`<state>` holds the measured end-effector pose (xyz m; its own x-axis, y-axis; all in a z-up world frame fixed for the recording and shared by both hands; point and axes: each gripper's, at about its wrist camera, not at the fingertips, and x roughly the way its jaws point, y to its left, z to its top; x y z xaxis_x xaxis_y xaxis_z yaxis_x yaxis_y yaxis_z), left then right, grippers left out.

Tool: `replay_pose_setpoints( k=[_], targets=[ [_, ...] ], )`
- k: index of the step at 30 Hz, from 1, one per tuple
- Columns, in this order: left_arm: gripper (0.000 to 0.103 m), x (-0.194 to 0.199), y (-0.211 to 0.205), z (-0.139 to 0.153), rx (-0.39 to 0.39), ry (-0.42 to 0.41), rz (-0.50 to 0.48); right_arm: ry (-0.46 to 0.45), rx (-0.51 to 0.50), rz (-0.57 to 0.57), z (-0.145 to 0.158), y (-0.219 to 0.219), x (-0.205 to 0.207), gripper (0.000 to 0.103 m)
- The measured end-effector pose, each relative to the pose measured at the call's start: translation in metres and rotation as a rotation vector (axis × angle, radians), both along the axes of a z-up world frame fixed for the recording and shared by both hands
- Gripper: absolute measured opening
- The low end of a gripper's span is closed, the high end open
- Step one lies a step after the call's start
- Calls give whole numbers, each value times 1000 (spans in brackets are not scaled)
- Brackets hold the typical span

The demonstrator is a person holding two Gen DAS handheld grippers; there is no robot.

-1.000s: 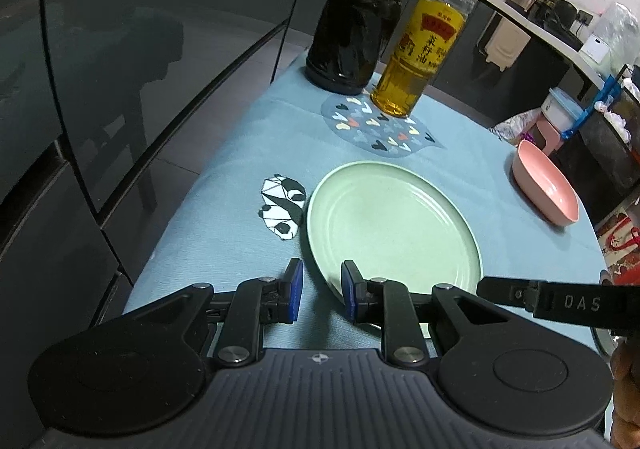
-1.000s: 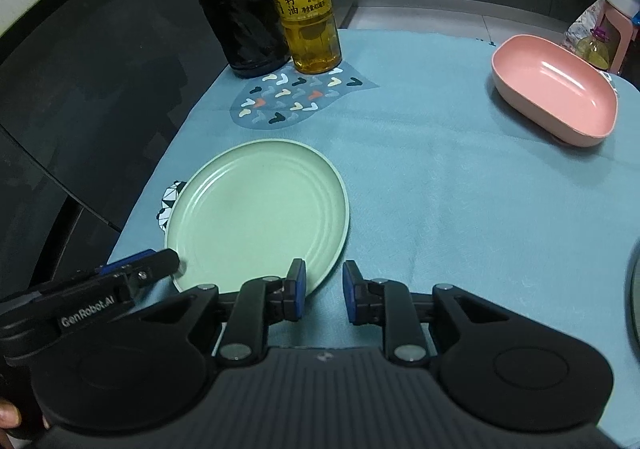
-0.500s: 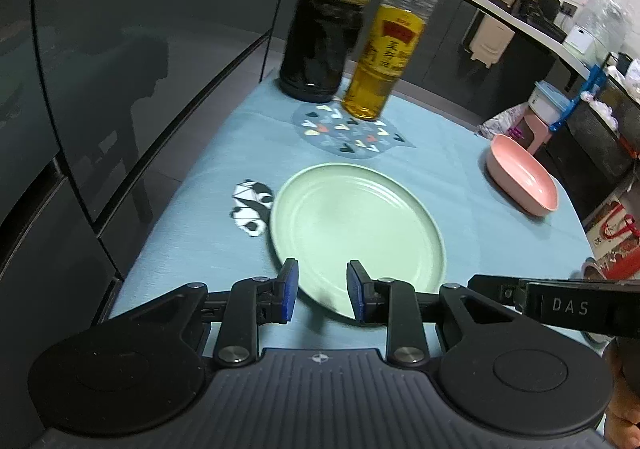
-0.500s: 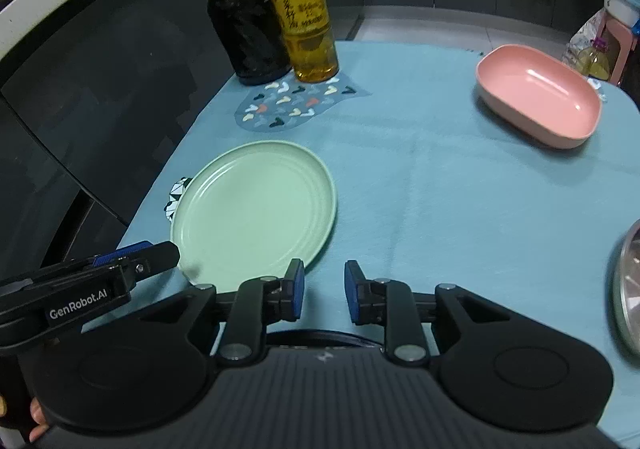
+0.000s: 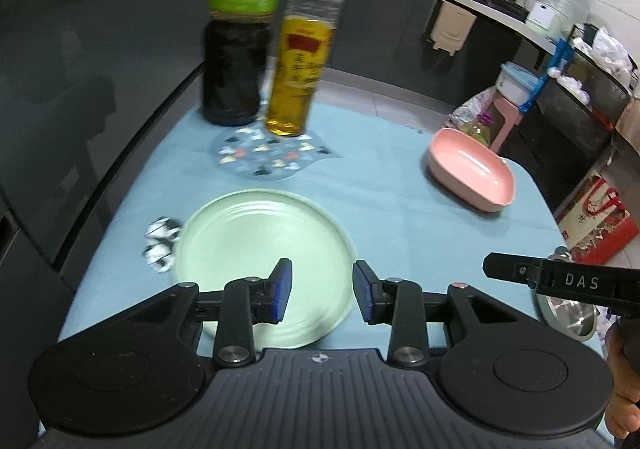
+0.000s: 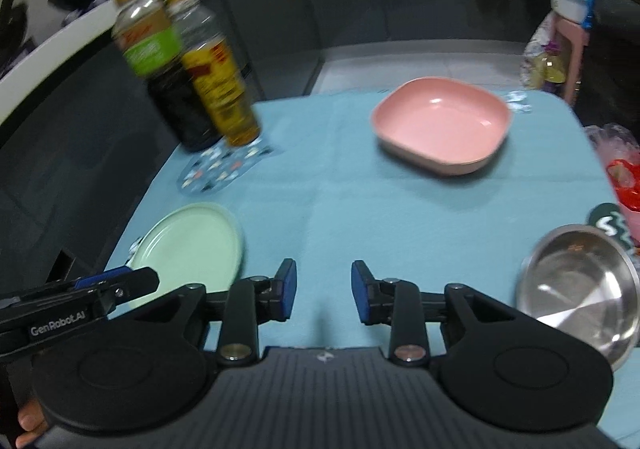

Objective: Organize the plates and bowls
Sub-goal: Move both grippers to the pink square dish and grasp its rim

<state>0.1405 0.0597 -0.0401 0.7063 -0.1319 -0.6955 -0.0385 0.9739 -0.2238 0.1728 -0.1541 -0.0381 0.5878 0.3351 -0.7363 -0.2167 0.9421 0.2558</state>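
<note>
At far left of the blue tablecloth (image 5: 400, 185) stands a dark bottle (image 5: 236, 61) with a green label, filled with dark liquid up to the label. Touching or just beside it on the right stands a clear bottle (image 5: 300, 57) with a yellow-and-red label, holding amber oil in its lower part. Both stand by a printed patch (image 5: 272, 159) of small shapes. Label text on both is blurred and unreadable.

The green plate (image 5: 256, 233) lies flat near the left table edge, empty. A panda print (image 5: 162, 243) shows beside its left rim. The left gripper (image 5: 322, 291) hovers over the plate's near rim, jaws apart and holding nothing. In the right wrist view its arm carries the marking "GenRobot.AI".

The right gripper (image 6: 324, 295) hovers over bare cloth to the right of the plate (image 6: 188, 249), jaws apart and empty. In the left wrist view its arm reads "DAS".

The pink bowl (image 6: 442, 125), square with rounded corners, sits empty at the far right of the table, well apart from the plate. The steel bowl (image 6: 580, 285) sits empty at the near right edge; it is partly covered by the gripper body, and in the left wrist view by the other gripper's arm. A dark mat with white wavy marks (image 6: 610, 219) is mostly hidden behind it.
</note>
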Motion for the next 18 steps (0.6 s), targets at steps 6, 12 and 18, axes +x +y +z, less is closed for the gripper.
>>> replay_pose_setpoints(
  k=[6,12,18],
  targets=[
    [32,28,-31,11,-19,-10,-60,-26,42,-104,5,-42,11,27],
    [32,65,-65,16,-8,-33,-130,-34,83,-217,12,-74,32,27],
    [33,107,-89,14,-7,-49,-153,-1,103,-287,10,-84,65,27]
  ],
)
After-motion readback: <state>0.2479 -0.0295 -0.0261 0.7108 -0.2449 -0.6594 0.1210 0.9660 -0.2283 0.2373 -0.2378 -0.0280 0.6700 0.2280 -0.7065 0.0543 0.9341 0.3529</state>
